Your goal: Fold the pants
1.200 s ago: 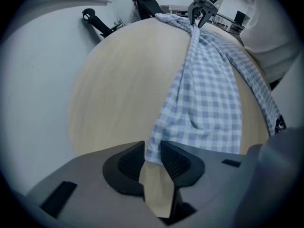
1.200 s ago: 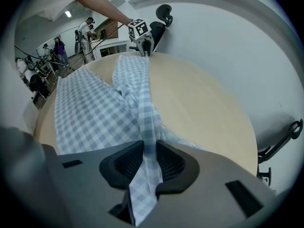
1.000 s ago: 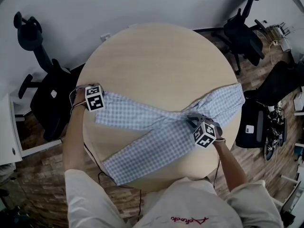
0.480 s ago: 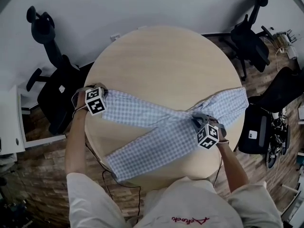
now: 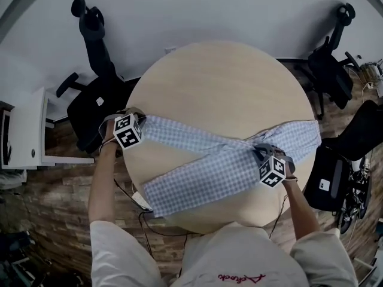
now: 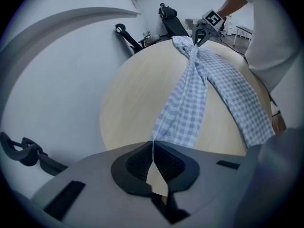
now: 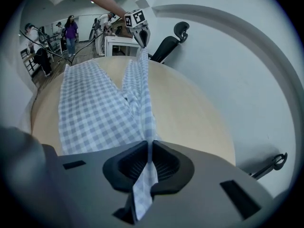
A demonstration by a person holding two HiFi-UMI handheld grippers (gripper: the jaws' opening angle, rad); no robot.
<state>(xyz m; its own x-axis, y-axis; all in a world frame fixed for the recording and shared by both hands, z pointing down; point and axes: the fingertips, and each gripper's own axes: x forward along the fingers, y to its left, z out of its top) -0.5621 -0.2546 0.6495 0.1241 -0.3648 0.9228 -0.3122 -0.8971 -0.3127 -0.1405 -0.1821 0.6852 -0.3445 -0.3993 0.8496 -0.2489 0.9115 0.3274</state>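
Note:
Blue-and-white checked pants (image 5: 209,160) lie across the round wooden table (image 5: 221,82), their two legs spreading toward the left. My left gripper (image 5: 139,122) is at the table's left edge, shut on the end of the far leg (image 6: 187,108); a thin fold of cloth runs between its pads (image 6: 153,144). On the right, where the legs meet, my right gripper (image 5: 261,152) is shut on a fold of fabric (image 7: 149,146). The far leg (image 7: 142,89) stretches raised between the two grippers. The near leg (image 7: 90,113) lies flat, and its end hangs over the front edge.
Black office chairs stand at back left (image 5: 99,94) and back right (image 5: 332,70). A dark bag (image 5: 326,184) sits beside the table's right side, a white desk (image 5: 24,130) at the far left. A cable (image 5: 140,202) dangles off the front edge. People (image 7: 70,30) stand far off.
My left gripper has lifted the far leg's end off the table and drawn it taut. The right gripper has risen a little with its fold.

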